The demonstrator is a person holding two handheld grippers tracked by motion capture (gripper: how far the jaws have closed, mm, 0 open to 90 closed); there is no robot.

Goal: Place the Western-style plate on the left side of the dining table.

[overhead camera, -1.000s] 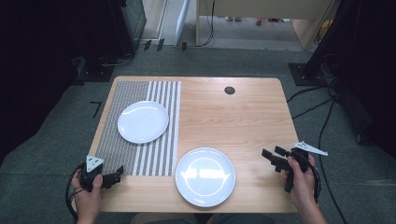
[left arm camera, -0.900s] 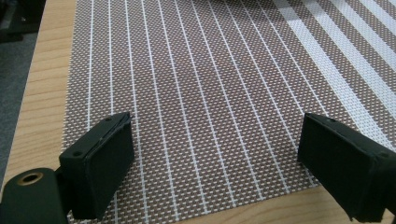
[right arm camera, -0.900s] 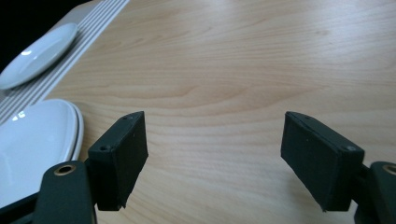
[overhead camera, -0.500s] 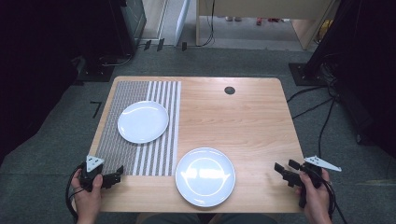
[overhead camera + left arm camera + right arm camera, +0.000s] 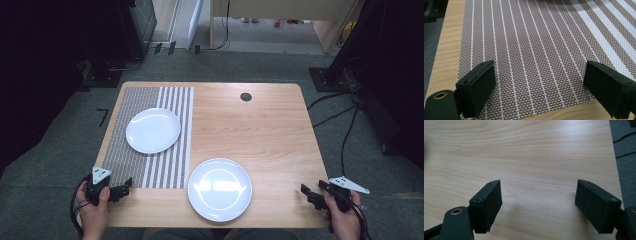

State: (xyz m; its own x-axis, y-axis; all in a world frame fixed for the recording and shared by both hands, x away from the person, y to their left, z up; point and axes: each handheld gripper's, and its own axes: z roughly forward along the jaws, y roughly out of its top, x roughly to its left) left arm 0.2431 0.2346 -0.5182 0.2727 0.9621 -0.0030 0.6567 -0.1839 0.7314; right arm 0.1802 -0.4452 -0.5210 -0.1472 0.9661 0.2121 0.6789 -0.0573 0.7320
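Two white plates lie on the wooden table [image 5: 270, 130]. One plate [image 5: 153, 130] rests on the grey striped placemat [image 5: 130, 160] at the left. The other plate [image 5: 220, 189] lies on bare wood near the front edge. My left gripper [image 5: 125, 187] sits at the front left corner, open, its jaws over the placemat's near edge [image 5: 536, 75] with nothing between them. My right gripper [image 5: 306, 192] is at the front right corner, open and empty, its jaws spread over bare wood [image 5: 536, 192] near the table's right edge.
A small dark round grommet [image 5: 245, 96] is set in the tabletop at the back. Black cables [image 5: 345, 130] run over the grey floor to the right of the table. Dark equipment stands at the back left and right.
My right gripper has moved toward the front right corner of the table and slightly down. The left gripper and both plates have stayed where they were.
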